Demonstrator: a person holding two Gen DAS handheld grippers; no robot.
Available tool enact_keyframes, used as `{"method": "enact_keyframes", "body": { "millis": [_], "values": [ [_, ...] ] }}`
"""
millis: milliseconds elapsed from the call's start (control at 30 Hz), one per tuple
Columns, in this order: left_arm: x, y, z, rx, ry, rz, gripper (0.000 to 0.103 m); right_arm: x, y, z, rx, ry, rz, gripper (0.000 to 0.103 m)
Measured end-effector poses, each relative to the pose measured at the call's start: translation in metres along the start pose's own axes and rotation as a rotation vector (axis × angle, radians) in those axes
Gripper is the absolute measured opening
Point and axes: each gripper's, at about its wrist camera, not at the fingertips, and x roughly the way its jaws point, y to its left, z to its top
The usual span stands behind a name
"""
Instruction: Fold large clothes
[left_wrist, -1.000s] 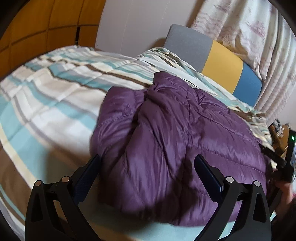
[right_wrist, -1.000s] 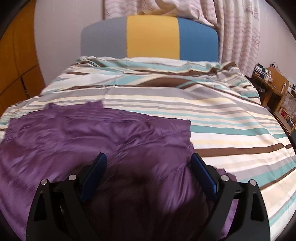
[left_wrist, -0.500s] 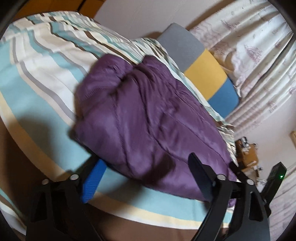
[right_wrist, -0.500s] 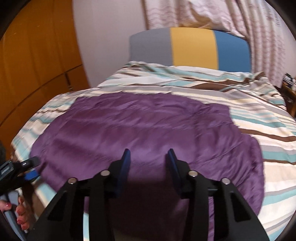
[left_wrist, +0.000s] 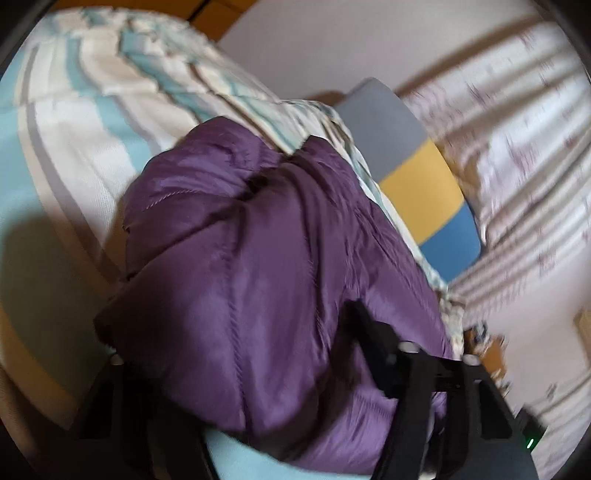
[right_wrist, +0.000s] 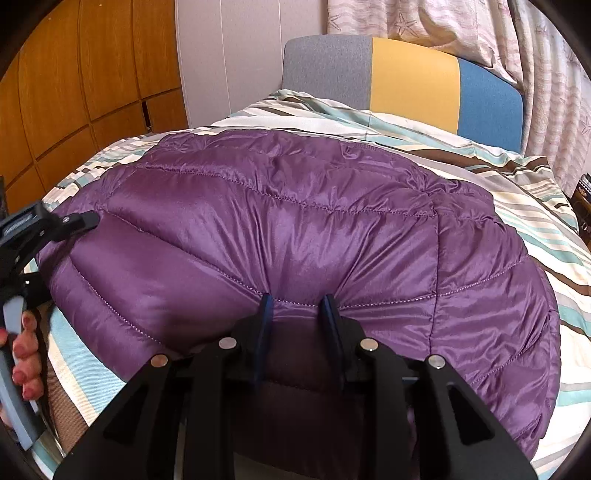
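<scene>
The right gripper has just closed its jaws, pinching the near hem of the puffy purple quilted jacket on the striped bed; the slick fabric could slip free. The left gripper jaws, also just closing, straddle the jacket's left end; whether they bite cannot be told, so one side may sag.

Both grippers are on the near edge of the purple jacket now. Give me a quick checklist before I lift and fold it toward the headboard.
1. Right gripper grip: ok. Its jaws have just been closing and now pinch a fold of the purple jacket at the near edge.
2. Left gripper grip: cannot tell. Its jaws have just been closing around the jacket's bulky end, but the picture is blurred and one finger is hidden.
3. Jacket lies flat: not ok; the left end is bunched up.
4. Landing space: ok. Striped duvet beyond the jacket is bare up to the headboard.
5. Person's hand away from fabric: ok.
</scene>
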Motion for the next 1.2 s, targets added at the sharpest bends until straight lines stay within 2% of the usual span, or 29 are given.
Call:
{"method": "enact_keyframes", "body": {
  "millis": [100,233,367,467,533,600,733,833,900,1100,1200],
  "values": [
    [0.002,0.006,0.004,-0.088,0.0,-0.018,0.038,0.0,0.001,-0.001,-0.009,-0.004,-0.012,0.027],
    [-0.009,-0.017,0.005,0.041,-0.047,0.028,0.025,-0.003,0.002,-0.003,-0.009,-0.01,-0.018,0.027],
    [-0.023,-0.049,0.003,0.199,-0.121,0.069,0.023,-0.006,0.0,-0.004,0.006,-0.022,-0.019,0.028],
    [-0.033,-0.079,-0.005,0.367,-0.187,0.11,0.023,-0.011,-0.005,-0.005,0.041,-0.039,-0.018,0.037],
    [-0.037,-0.096,-0.01,0.454,-0.219,0.117,0.023,-0.015,-0.012,-0.006,0.078,-0.049,-0.011,0.051],
    [-0.04,-0.108,-0.015,0.525,-0.24,0.12,0.023,-0.02,-0.018,-0.008,0.113,-0.062,-0.008,0.058],
    [-0.041,-0.128,-0.02,0.641,-0.259,0.138,0.023,-0.037,-0.032,-0.011,0.189,-0.083,0.001,0.064],
    [-0.039,-0.138,-0.021,0.684,-0.258,0.155,0.023,-0.053,-0.046,-0.013,0.228,-0.098,-0.048,0.067],
    [-0.038,-0.144,-0.024,0.708,-0.259,0.158,0.023,-0.063,-0.06,-0.016,0.266,-0.109,-0.093,0.073],
    [-0.035,-0.165,-0.033,0.786,-0.27,0.17,0.023,-0.093,-0.117,-0.028,0.411,-0.139,-0.3,0.075],
    [-0.031,-0.176,-0.038,0.823,-0.27,0.158,0.023,-0.102,-0.135,-0.037,0.446,-0.144,-0.352,0.075]
  ]
}}
